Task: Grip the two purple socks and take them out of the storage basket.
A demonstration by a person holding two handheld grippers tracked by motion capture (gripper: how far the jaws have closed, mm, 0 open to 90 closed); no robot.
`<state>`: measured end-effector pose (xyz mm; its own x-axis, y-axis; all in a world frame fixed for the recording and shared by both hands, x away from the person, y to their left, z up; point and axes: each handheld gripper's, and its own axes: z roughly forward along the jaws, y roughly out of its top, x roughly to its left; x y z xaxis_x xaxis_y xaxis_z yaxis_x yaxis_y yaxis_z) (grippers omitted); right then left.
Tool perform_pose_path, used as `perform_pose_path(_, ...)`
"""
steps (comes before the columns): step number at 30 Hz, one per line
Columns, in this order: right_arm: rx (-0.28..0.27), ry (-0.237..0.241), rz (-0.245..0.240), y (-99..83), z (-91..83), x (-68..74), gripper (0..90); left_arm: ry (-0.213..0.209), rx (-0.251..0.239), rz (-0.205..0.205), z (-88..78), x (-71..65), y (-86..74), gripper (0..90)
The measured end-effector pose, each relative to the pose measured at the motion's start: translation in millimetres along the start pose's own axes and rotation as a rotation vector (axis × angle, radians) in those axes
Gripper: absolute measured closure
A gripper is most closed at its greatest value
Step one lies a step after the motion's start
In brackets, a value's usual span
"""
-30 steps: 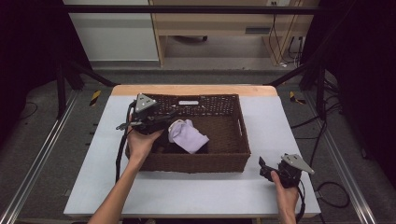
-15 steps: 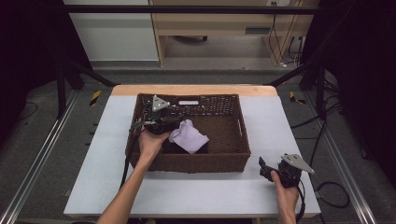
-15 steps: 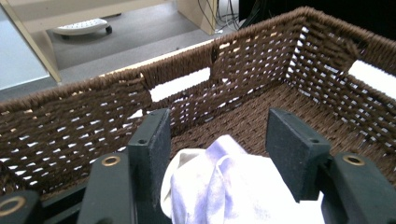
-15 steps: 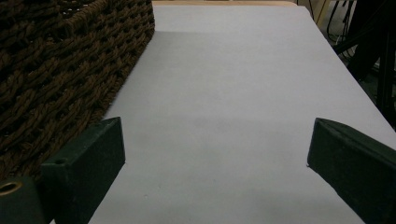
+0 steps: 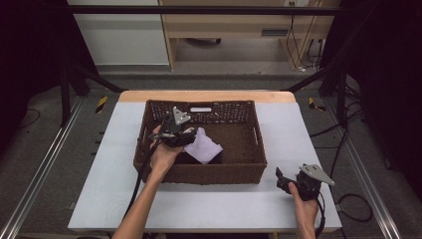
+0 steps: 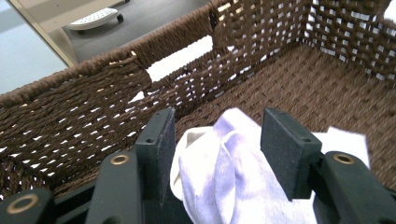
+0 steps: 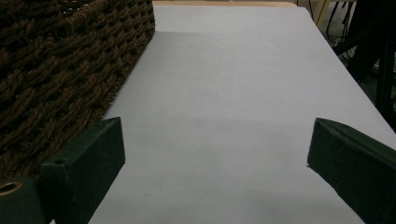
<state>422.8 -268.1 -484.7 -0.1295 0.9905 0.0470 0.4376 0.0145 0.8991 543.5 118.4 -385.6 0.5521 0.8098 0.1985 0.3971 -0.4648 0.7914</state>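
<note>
A brown woven basket [image 5: 199, 174] stands in the middle of the white table [image 5: 224, 206]. Inside it, left of centre, lies a pale lilac cloth [image 5: 206, 147]. My left gripper [image 5: 191, 135] reaches down into the basket at the cloth's left edge. In the left gripper view the bunched cloth [image 6: 224, 168] lies between the jaws of the left gripper [image 6: 217, 126], which have just been closing around it; the pads stand close beside it without a clear squeeze. My right gripper [image 5: 279, 178] rests low at the table's front right, open [image 7: 217, 149] with nothing between its jaws.
The basket's wall [image 7: 60, 60] is just left of the right gripper. The basket's far wall has a handle slot [image 6: 182, 58]. Bare table top [image 7: 233, 93] stretches ahead of the right gripper. Cables trail off the right table edge [image 5: 348, 204].
My left hand has moved right and down into the basket onto the cloth, and its jaws have narrowed. The right hand has kept still.
</note>
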Motion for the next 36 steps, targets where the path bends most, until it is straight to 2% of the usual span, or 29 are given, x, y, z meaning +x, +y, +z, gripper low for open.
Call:
perform_pose_path(4,0.000,0.000,0.000,0.0,0.0,-0.2,4.6,-0.010,0.047,0.024,4.2,-3.0,-0.5,46.2)
perform_pose_path(6,0.000,-0.004,-0.009,-0.1,0.3,0.3,4.6,-0.017,0.071,0.017,6.7,-2.8,-0.7,47.0)
perform_pose_path(9,0.001,-0.004,-0.012,0.0,0.5,0.7,4.6,-0.015,0.140,-0.012,13.1,-2.3,-1.2,47.2)
perform_pose_path(10,0.002,-0.003,-0.011,0.0,0.5,0.5,4.6,-0.015,0.140,-0.012,13.1,-2.3,-1.2,47.4)
perform_pose_path(14,0.003,-0.003,-0.010,0.0,0.5,0.3,4.5,-0.008,0.200,-0.011,19.3,-3.7,-1.1,49.8)
perform_pose_path(19,0.001,0.000,-0.009,0.1,0.7,0.0,4.5,-0.014,0.246,-0.016,24.7,-3.5,-1.3,51.5)
perform_pose_path(20,0.001,0.000,-0.008,0.1,0.7,0.0,4.6,-0.025,0.274,-0.009,27.0,-4.0,-1.3,51.8)
perform_pose_path(23,0.001,0.000,-0.008,0.1,0.6,0.0,4.6,-0.027,0.293,0.002,29.7,-5.3,-1.5,53.5)
perform_pose_path(25,0.002,-0.002,-0.008,0.1,0.5,0.0,4.5,-0.030,0.323,0.010,32.1,-6.0,-1.4,56.7)
perform_pose_path(29,0.001,0.001,-0.007,0.1,0.7,-0.1,4.6,-0.041,0.348,0.004,35.6,-7.0,-1.8,65.8)
perform_pose_path(36,0.003,-0.001,-0.003,0.1,0.4,-0.1,4.6,-0.064,0.349,0.003,35.1,-6.7,-1.4,84.7)
